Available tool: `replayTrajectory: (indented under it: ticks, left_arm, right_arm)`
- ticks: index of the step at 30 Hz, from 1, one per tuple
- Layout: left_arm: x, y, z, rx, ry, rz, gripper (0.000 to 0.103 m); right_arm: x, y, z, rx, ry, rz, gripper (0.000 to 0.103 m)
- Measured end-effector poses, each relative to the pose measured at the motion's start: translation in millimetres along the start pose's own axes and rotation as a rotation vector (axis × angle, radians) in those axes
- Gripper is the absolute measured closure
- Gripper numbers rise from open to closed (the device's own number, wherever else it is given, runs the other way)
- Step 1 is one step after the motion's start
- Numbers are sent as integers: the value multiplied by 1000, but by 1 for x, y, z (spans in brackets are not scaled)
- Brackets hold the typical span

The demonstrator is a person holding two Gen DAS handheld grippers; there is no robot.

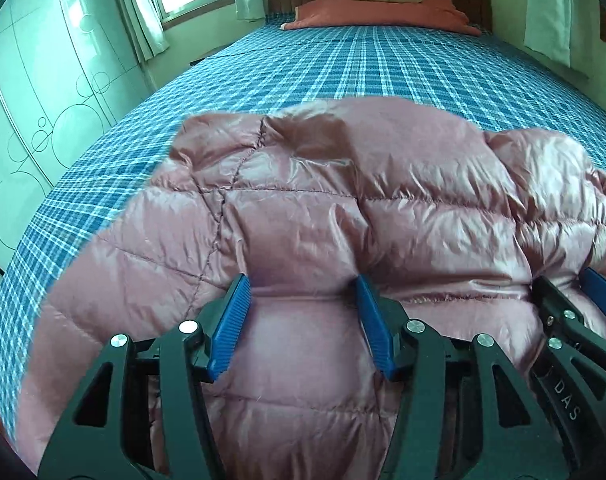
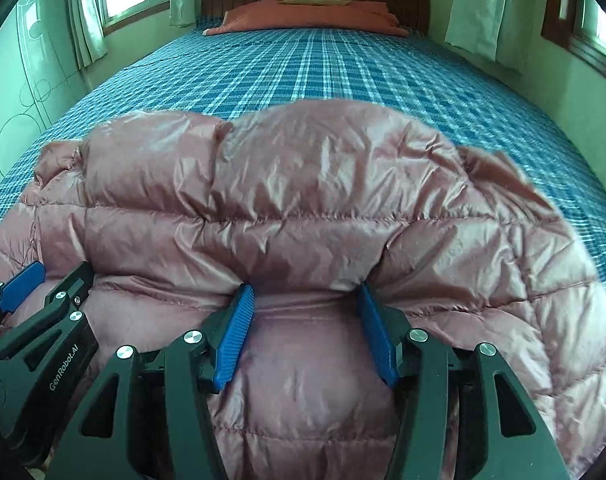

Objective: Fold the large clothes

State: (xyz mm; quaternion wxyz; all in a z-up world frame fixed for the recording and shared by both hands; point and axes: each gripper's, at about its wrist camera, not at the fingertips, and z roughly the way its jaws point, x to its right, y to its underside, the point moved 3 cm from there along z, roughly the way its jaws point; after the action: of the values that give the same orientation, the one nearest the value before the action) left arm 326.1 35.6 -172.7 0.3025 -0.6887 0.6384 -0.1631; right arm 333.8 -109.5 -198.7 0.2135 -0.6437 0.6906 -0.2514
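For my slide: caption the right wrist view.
Both grippers pinch a puffy pink down jacket on a blue plaid bed.

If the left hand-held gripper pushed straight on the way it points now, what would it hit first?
More of the pink puffer jacket: the left hand-held gripper already pinches a puffy fold between its pads, and the jacket bulges directly ahead. Beyond it lies the plaid bed sheet, probably only after the jacket.
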Motion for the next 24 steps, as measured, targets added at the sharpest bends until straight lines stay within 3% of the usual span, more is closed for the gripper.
replayTrajectory:
  ticks: [4,6,11,24]
  left_arm:
    - [-21,5,-29,42,7,-40,48]
    - [-37,7,-38,62,-1,-69,42]
    - [-63,16,-31,36,-44,-94,42]
    - [-71,24,-28,7,-19,-117,42]
  right_arm:
    - [-2,2,-30,38,-26,2,49]
    - [-6,5,-37,51,-35,-4,49]
    - [-18,17,-10,-11,-18,-37,49]
    - [-23,27,3,35,19,-66,48]
